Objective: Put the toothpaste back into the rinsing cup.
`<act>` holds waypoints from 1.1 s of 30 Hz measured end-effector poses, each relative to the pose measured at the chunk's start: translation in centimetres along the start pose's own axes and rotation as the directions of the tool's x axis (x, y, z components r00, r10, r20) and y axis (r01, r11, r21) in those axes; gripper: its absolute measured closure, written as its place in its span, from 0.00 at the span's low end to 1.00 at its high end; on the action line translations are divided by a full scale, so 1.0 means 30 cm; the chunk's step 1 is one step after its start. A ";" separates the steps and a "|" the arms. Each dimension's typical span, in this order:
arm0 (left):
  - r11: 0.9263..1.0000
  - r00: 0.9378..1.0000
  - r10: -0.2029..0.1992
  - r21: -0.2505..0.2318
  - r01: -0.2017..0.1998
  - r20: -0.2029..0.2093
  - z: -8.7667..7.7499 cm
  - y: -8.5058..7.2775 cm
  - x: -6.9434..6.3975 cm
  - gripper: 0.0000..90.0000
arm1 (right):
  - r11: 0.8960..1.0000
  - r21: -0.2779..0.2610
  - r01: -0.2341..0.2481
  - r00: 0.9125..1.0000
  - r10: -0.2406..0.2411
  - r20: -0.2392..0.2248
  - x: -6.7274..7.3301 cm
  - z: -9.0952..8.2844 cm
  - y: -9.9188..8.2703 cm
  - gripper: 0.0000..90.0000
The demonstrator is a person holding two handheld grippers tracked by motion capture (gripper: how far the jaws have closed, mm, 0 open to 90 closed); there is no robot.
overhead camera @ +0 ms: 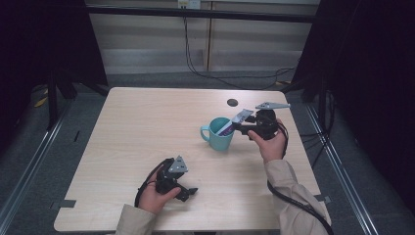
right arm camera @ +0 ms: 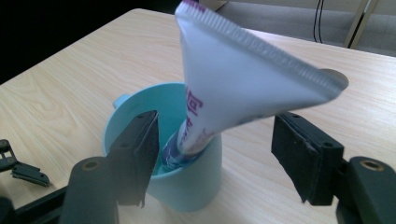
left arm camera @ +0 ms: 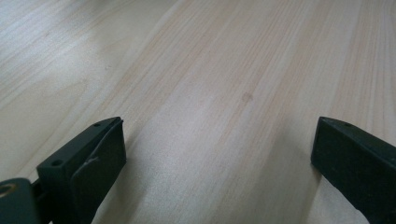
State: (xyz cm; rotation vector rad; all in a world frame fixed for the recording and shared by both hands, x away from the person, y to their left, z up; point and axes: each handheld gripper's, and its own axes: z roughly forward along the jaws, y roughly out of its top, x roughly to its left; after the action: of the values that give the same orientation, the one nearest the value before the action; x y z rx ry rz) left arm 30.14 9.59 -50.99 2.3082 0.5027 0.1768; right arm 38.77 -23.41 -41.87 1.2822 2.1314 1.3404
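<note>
Left tongs [overhead camera: 188, 192]: open, empty, low over counter [overhead camera: 147, 127]. Right tongs [right arm camera: 215, 154]: open astride white tube [right arm camera: 233, 79], standing tilted in teal mug [right arm camera: 187, 186].

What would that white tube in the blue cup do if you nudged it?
The tube leans on the cup rim, so it would probably slide around. Its flat crimped end looks soft, likely bending. The cup seems light and might tip.

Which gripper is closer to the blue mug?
The right gripper. It sits right beside the blue mug, jaws open around the tube standing in it. The left gripper rests on the table, well away toward the person.
</note>
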 end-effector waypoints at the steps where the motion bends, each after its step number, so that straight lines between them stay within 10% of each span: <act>1: 1.000 1.000 0.000 0.000 0.000 0.001 0.000 0.000 0.000 0.03 | 1.000 0.003 -0.003 1.000 0.003 -0.002 0.000 -0.002 -0.002 0.35; 33: 1.000 1.000 -0.001 0.002 0.001 0.002 -0.001 0.000 0.000 0.03 | 0.996 0.071 0.061 0.998 -0.060 -0.022 0.011 -0.093 -0.126 0.30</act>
State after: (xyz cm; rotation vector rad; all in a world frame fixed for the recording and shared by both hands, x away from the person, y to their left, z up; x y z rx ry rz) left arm 30.14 9.60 -50.98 2.3096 0.5032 0.1742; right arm 34.82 -25.30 -43.56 1.2254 2.2320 1.2675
